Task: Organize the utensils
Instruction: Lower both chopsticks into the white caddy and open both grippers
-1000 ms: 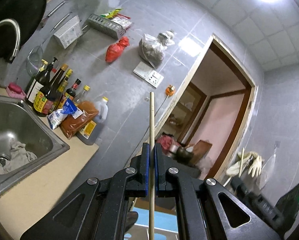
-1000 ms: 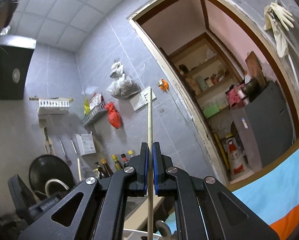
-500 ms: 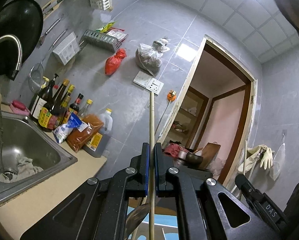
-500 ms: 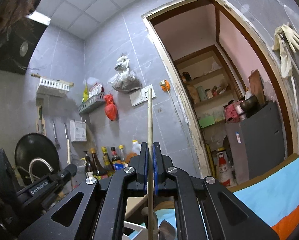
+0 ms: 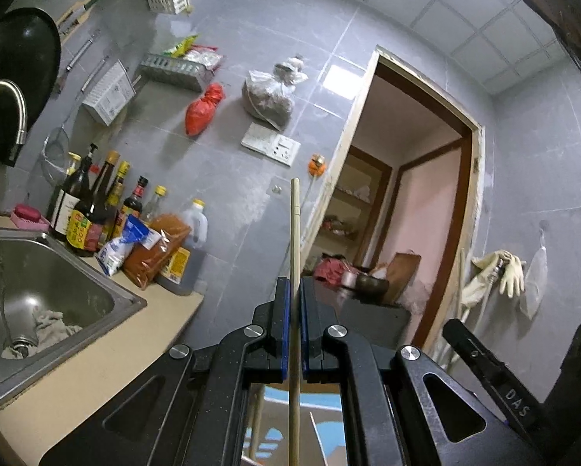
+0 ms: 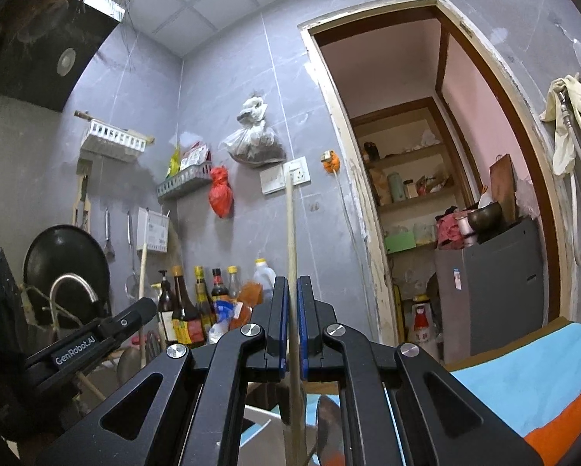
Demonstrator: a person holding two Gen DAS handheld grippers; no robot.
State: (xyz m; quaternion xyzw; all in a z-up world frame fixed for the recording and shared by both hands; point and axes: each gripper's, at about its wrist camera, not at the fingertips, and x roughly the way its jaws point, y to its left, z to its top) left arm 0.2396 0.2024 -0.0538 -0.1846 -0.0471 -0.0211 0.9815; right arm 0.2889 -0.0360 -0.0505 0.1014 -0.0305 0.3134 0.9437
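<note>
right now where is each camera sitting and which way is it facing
Left wrist: sits on the left gripper, tilted up at the grey tile wall past the sink; its fingers clamp a wooden stick.
Right wrist: sits on the right gripper, facing the doorway; it clamps a wooden handle, left gripper at lower left.
Shared: red bag, sauce bottles, wall socket.

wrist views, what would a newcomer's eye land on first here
First, the pale wooden stick standing upright, clamped in the left tongs, and a matching wooden handle clamped in the right tongs. Next, the red bag hanging on the grey tiled wall, above the cluster of sauce bottles beside the sink.
</note>
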